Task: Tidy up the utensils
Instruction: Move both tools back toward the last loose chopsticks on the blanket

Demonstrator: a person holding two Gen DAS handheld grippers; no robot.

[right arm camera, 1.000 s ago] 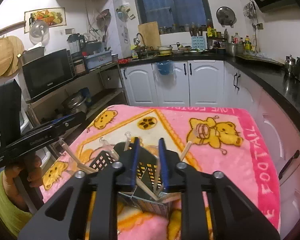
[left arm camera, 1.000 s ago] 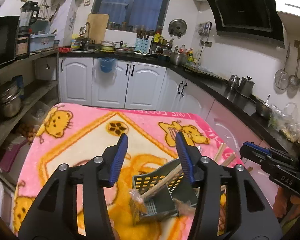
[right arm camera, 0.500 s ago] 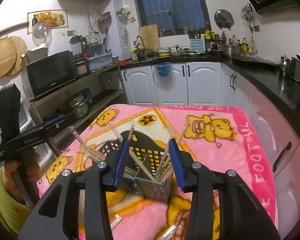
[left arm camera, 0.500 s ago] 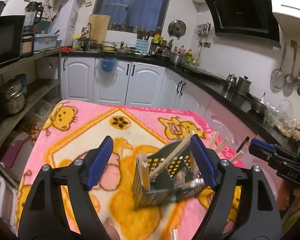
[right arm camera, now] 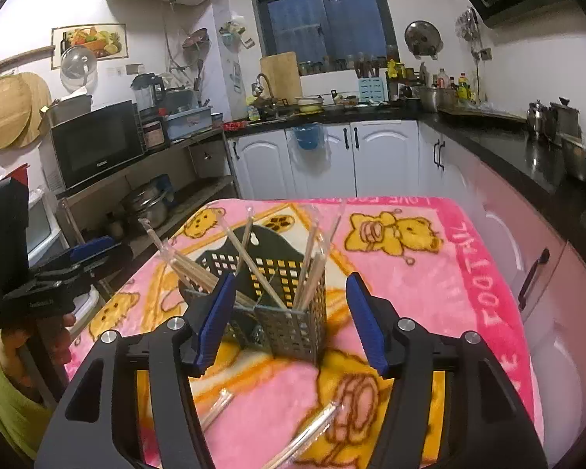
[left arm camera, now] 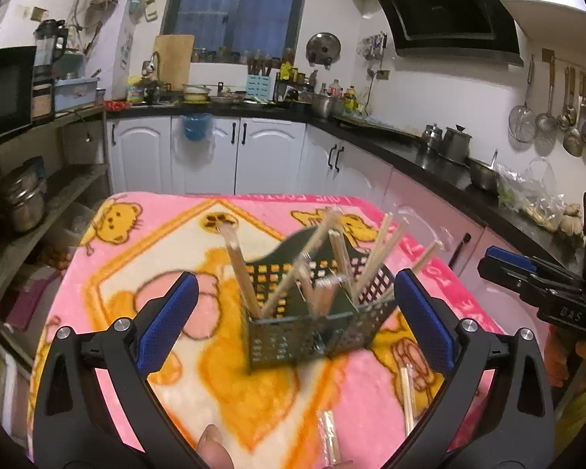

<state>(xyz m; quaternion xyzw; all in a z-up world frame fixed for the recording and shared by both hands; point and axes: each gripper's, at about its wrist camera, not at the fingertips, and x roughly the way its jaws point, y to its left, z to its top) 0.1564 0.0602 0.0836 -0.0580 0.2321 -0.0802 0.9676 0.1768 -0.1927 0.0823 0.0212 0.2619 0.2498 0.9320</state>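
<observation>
A dark green mesh utensil basket stands upright on the pink bear-print blanket that covers the desk, near the middle of the blanket and toward its near edge. Wrapped wooden chopsticks lean out of its compartments at mixed angles, some fanning left and others right; in the left wrist view they are blurred. The left claw is spread wide, its blue pads on either side of the basket and clear of it, with nothing pinched; its jaws have just been opening. The right claw is also spread, though less widely, its jaws likewise having just been opening; the basket sits between and beyond the pads, and the left pad overlaps the basket's near left corner in the picture, so contact there cannot be told for certain, but nothing is gripped. Loose wrapped chopsticks lie flat on the blanket on the near side of the basket, one more just to their left. From the left wrist camera, two such loose sticks also show near the right finger. Behind the desk run white cabinets under a dark worktop, and a microwave sits on a shelf to the left.
</observation>
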